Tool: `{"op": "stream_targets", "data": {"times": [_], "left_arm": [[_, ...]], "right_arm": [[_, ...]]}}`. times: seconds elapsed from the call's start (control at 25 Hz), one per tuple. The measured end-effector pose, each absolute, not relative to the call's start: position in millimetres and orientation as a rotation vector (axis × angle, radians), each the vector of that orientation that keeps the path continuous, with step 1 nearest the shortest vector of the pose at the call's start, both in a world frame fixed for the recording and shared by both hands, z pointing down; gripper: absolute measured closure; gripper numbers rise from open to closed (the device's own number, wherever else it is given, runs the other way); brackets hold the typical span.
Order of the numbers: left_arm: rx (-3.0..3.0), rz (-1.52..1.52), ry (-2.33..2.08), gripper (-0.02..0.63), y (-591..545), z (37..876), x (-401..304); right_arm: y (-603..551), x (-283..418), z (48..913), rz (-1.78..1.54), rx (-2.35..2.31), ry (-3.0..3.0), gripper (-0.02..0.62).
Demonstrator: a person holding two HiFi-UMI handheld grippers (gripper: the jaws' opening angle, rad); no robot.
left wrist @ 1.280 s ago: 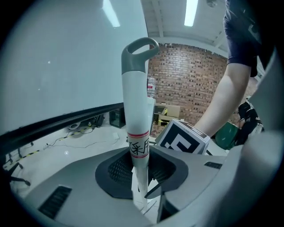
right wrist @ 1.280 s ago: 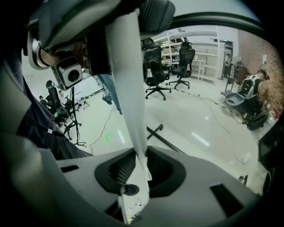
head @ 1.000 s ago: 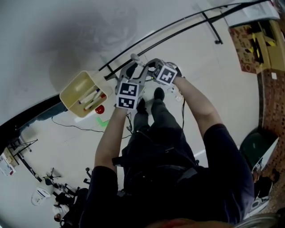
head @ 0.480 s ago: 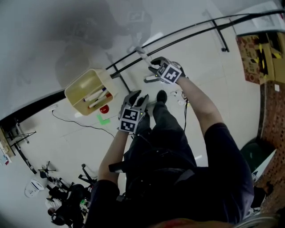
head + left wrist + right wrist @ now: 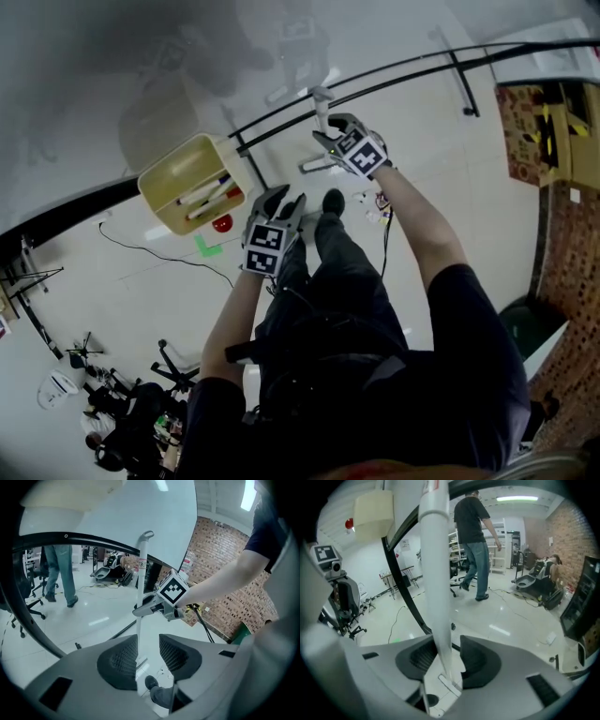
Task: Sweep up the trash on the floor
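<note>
As the right gripper's [image 5: 448, 656] jaws have just been opening round the handle [image 5: 436, 573], it could be dropped — nothing is held in the left gripper's [image 5: 149, 654] half-parted jaws. Floor trash [image 5: 379, 203] near the shoe [image 5: 333, 200] would be left unswept.

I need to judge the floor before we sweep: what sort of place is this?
Probably an indoor lab or workshop. It has a glossy pale floor, a brick wall, rolling office chairs and cables trailing across the floor, with a person walking through.
</note>
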State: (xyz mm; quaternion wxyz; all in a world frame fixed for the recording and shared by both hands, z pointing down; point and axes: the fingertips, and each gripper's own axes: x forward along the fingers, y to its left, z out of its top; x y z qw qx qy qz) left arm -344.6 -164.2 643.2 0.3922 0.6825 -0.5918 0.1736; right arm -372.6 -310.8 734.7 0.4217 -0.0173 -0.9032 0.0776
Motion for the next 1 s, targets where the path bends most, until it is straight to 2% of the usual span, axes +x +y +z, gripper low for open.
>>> {"op": "stream_targets", "data": {"times": [0.08,0.28,0.48,1.0], "left_arm": [[1.732,0.444,-1.494,0.460,-161,646,-343],[1.715,0.402,-1.462,0.460,-164,650,-338],[1.654,0.282,-1.478,0.460,-167,642,-368],[1.922,0.385,-1.383,0.468,-195,595,-328]], "right_arm": [[-316,-366,734,0.216,-0.011,-2.256,0.390],[-321,-346,712,0.286,0.010,-2.296,0.348],[-306,-343,680,0.377,0.030,-2.320,0.345],[-282,-297,595,0.217,0.251,-2.255,0.347]]}}
